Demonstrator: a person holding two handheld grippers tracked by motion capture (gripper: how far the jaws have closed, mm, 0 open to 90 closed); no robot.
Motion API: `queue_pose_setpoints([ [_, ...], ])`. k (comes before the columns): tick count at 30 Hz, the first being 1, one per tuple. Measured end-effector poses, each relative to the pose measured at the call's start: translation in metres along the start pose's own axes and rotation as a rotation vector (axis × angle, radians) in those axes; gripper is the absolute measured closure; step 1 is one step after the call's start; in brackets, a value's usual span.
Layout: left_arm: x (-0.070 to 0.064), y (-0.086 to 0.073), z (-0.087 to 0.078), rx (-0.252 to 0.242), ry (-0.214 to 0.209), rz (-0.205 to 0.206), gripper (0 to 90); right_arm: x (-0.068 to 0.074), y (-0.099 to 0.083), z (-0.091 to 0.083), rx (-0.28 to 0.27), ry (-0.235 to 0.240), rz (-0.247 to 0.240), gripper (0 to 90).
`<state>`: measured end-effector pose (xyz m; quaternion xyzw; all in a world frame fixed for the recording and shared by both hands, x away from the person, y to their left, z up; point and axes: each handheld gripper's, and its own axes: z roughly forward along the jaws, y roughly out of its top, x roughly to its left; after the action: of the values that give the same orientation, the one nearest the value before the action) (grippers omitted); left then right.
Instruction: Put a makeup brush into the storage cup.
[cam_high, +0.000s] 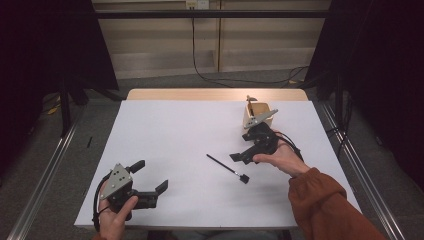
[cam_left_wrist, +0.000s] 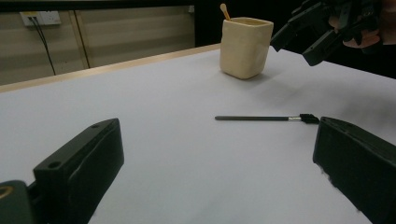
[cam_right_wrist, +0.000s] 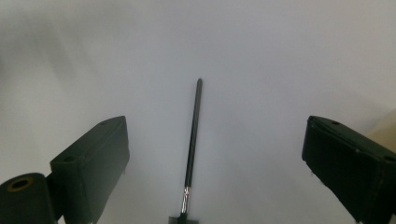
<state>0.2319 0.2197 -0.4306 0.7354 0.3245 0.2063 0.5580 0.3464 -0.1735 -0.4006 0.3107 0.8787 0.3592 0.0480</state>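
Observation:
A thin black brush (cam_high: 227, 168) with a small dark head lies flat on the white table (cam_high: 175, 130), right of centre. My right gripper (cam_high: 241, 146) hovers open just beyond it, held by a hand in a rust-coloured sleeve. In the right gripper view the brush (cam_right_wrist: 194, 140) runs lengthwise between the spread jaws, and the right gripper (cam_right_wrist: 217, 135) holds nothing. My left gripper (cam_high: 150, 176) rests open near the front left edge, empty. From the left gripper (cam_left_wrist: 217, 140) the brush (cam_left_wrist: 261, 118) lies ahead, with the right gripper (cam_left_wrist: 308, 39) above it.
A beige cup (cam_high: 257, 114) with a wooden stick in it stands at the back right of the table, close behind the right gripper; it is also the cup (cam_left_wrist: 245, 46) in the left gripper view. Metal rails run along both sides of the table.

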Motion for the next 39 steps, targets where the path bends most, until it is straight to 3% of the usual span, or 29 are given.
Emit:
queue_pose_setpoints([
  [7,0.000,0.000,0.000,0.001,-0.002,0.001,1.8,-0.001,0.001,0.008,0.119,0.037,0.000,17.4],
  [14,0.000,0.000,0.000,0.000,-0.001,0.002,1.9,0.003,0.002,0.023,0.270,0.066,-0.063,18.3],
  [21,0.000,0.000,0.000,0.001,-0.001,0.003,1.9,0.005,0.004,0.035,0.405,0.049,-0.084,25.0],
  [28,0.000,0.000,0.001,-0.001,-0.008,0.000,1.9,0.002,0.007,0.041,0.473,0.051,-0.093,44.4],
  [39,0.001,0.000,0.001,0.002,0.000,-0.005,1.8,0.006,0.013,0.054,0.551,0.057,-0.112,56.2],
])
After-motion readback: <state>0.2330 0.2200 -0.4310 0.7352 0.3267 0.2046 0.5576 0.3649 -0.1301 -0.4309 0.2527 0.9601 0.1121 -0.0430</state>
